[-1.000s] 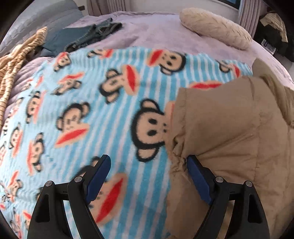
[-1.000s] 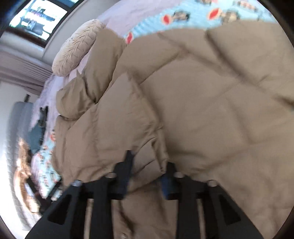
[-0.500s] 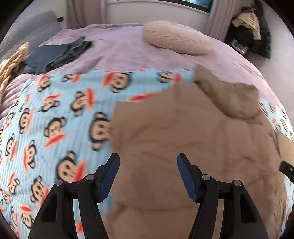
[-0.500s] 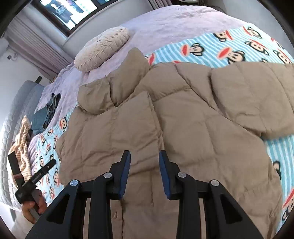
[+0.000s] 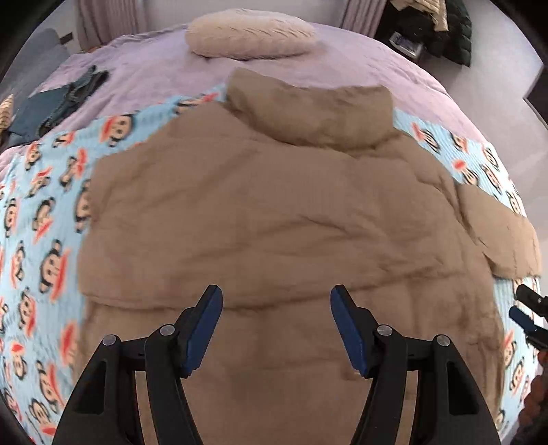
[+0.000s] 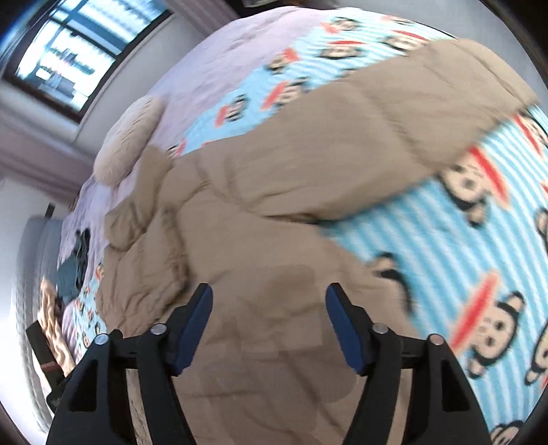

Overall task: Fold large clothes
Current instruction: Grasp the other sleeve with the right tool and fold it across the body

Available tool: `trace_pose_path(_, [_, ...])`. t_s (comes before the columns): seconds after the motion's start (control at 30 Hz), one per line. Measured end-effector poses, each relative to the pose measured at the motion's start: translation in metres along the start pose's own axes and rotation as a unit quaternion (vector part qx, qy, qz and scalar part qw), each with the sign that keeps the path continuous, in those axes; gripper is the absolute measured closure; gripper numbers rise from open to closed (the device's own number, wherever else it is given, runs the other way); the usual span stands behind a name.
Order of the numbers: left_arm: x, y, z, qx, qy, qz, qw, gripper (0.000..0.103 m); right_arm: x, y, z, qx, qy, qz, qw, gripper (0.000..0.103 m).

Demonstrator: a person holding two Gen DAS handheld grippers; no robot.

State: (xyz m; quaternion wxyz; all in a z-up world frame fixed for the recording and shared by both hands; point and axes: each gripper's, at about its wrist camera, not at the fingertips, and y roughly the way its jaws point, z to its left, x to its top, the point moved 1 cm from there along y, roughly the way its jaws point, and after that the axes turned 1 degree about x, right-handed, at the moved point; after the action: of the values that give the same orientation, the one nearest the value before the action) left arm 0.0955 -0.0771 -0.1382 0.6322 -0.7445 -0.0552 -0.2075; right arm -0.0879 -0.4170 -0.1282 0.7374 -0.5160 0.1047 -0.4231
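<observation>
A large tan puffer jacket (image 5: 267,212) lies spread on a blue striped monkey-print blanket (image 5: 37,219) on the bed. Its left sleeve is folded across the body; its collar (image 5: 308,113) points to the far side. The right sleeve (image 6: 394,130) stretches out over the blanket. My left gripper (image 5: 275,325) is open and empty above the jacket's lower middle. My right gripper (image 6: 269,321) is open and empty above the jacket's lower body; it also shows at the right edge of the left wrist view (image 5: 527,315).
A cream pillow (image 5: 251,34) lies at the far side of the lilac bed cover (image 5: 144,68). Dark jeans (image 5: 68,99) lie at the far left. A striped yellow garment (image 6: 54,328) lies by the grey headboard. Dark clothes (image 5: 441,30) are piled beyond the bed.
My right gripper let go of the folded sleeve, opened wide and swung right. My left gripper moved right from the blanket to over the jacket's middle, staying open.
</observation>
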Motion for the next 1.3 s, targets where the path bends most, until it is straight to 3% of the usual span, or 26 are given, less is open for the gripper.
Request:
trace_pose_path(0.07, [-0.004, 0.001, -0.02, -0.003, 0.009, 0.007, 0.9999, 0.034, 0.002, -0.007, -0.021, 0.0, 0.024, -0.001, 1.0, 0.023])
trace_pose_path(0.1, [-0.007, 0.002, -0.03, -0.005, 0.016, 0.01, 0.9998, 0.02, 0.004, -0.01, -0.03, -0.001, 0.034, -0.001, 0.999, 0.023])
trace_pose_path(0.13, [-0.008, 0.001, -0.037, -0.006, 0.02, 0.008, 0.9998, 0.015, 0.006, -0.013, -0.041, 0.0, 0.048, -0.003, 0.999, 0.023])
trace_pose_path(0.2, [-0.011, 0.001, -0.051, -0.006, 0.031, 0.004, 0.9995, 0.015, 0.009, -0.017, -0.055, 0.002, 0.067, -0.007, 0.998, 0.021])
trace_pose_path(0.27, [-0.013, 0.004, -0.067, -0.01, 0.045, 0.011, 0.9989, 0.015, 0.016, -0.024, -0.076, 0.005, 0.092, -0.022, 0.996, 0.012])
trace_pose_path(0.47, [-0.011, 0.008, -0.096, -0.012, 0.057, 0.012, 0.9982, 0.014, 0.038, -0.037, -0.121, 0.009, 0.138, -0.048, 0.989, 0.012])
trace_pose_path(0.5, [-0.009, 0.008, -0.099, -0.013, 0.057, 0.012, 0.9982, 0.0, 0.041, -0.038, -0.127, 0.009, 0.145, -0.053, 0.988, 0.012])
trace_pose_path(0.7, [-0.001, 0.007, -0.118, -0.01, 0.067, 0.005, 0.9977, 0.0, 0.066, -0.047, -0.154, 0.008, 0.168, -0.101, 0.981, 0.012])
trace_pose_path(0.8, [0.002, 0.008, -0.123, -0.002, 0.068, 0.009, 0.9976, 0.0, 0.086, -0.048, -0.165, 0.016, 0.175, -0.106, 0.979, 0.012])
trace_pose_path(1.0, [0.008, 0.017, -0.129, 0.022, 0.067, 0.015, 0.9974, 0.0, 0.122, -0.038, -0.2, 0.091, 0.248, -0.12, 0.957, 0.012])
trace_pose_path(1.3, [0.01, 0.027, -0.134, 0.028, 0.076, 0.035, 0.9962, 0.0, 0.164, -0.01, -0.209, 0.158, 0.273, -0.122, 0.941, 0.012])
